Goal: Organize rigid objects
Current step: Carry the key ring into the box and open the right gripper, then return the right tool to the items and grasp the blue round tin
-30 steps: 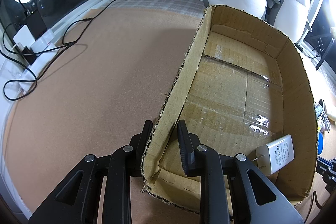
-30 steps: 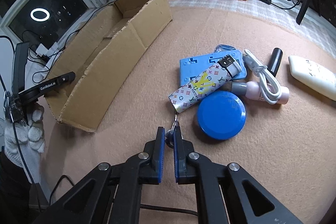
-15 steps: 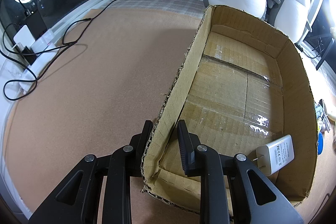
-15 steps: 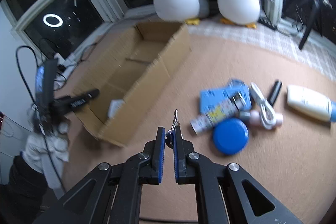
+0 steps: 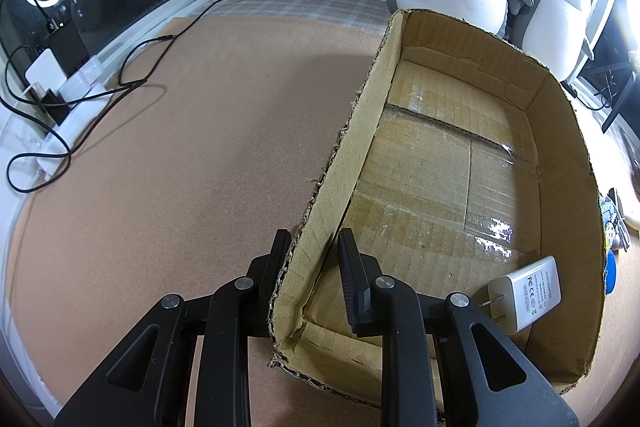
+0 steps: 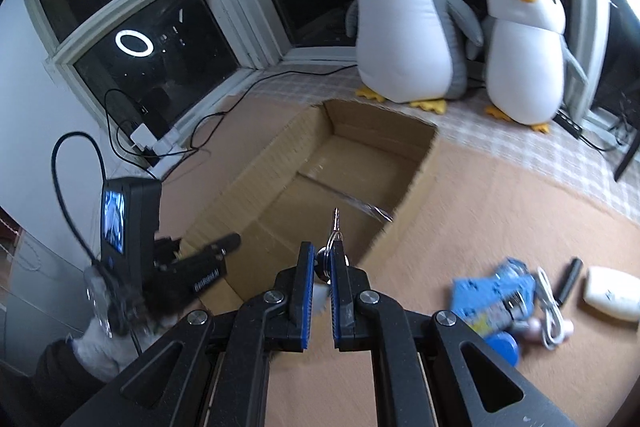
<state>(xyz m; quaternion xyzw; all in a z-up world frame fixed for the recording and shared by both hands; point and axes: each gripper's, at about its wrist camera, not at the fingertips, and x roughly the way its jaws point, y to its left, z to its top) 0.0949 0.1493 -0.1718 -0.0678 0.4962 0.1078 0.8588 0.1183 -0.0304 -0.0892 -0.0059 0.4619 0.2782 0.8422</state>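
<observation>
A key on a ring sits pinched in the right gripper, whose blue-padded jaws are closed down to a narrow gap on the ring, the blade sticking out ahead. It hangs over the near end of the open cardboard box, so this looks like the carry step: the key lifted from the pile and on its way to be dropped in. I'd say the next move is to bring it well inside the walls, lower it a little and let the jaws part so it lands on the box floor.

The left gripper is clamped on the box's side wall near a corner, one finger outside and one inside, apparently steadying it. A white charger already lies on the box floor in the near corner.

Off to the right, the rest wait in a loose cluster: a blue block, a blue disc, a coiled white cable, a black stick and a white bottle.

Everything rests on a tan cork-like mat. Two plush penguins stand by dark windows showing a ring-light reflection, and cables run to a power strip.
</observation>
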